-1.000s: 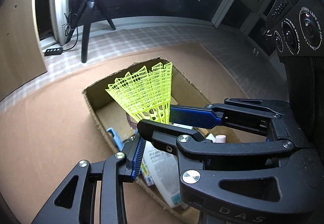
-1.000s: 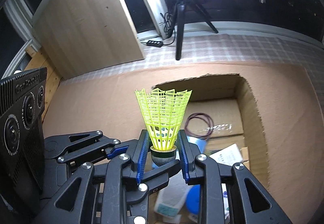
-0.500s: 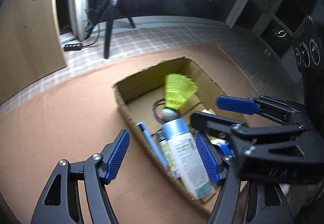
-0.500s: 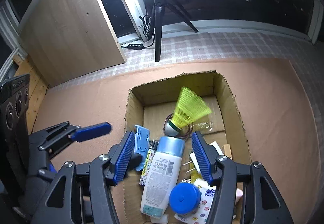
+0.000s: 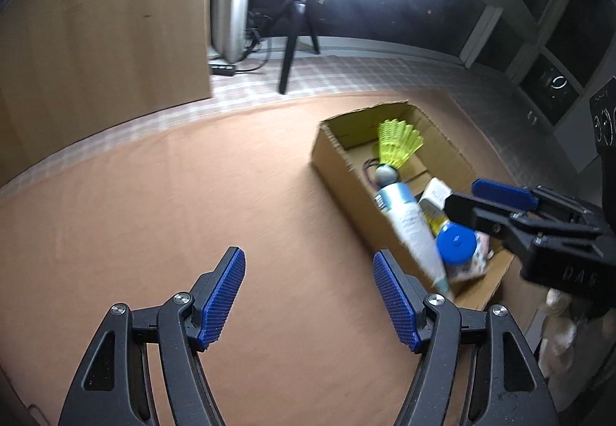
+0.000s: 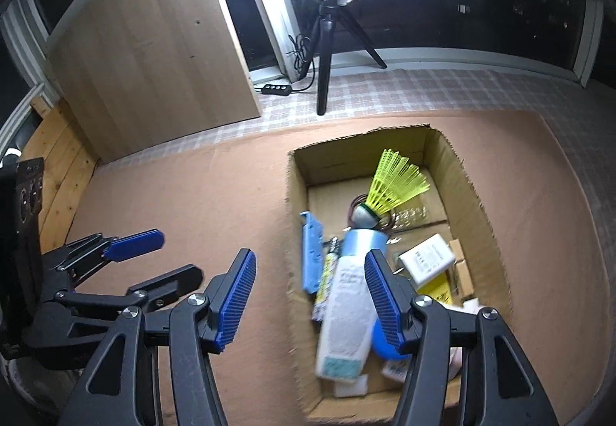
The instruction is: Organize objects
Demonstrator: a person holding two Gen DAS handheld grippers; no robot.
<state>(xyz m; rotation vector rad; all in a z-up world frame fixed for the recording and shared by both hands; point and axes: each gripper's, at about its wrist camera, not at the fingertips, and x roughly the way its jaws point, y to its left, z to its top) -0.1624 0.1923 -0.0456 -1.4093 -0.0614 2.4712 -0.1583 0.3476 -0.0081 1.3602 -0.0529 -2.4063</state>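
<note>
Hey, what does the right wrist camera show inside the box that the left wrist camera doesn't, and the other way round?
Only the right wrist view shows the light blue plastic strip along the box's left wall and the box floor from above. Only the left wrist view shows the outside of the box's near side wall and the blue cap in full. Both show the cardboard box, the yellow shuttlecock lying in it, the white bottle, and both grippers open and empty: left gripper, right gripper.
</note>
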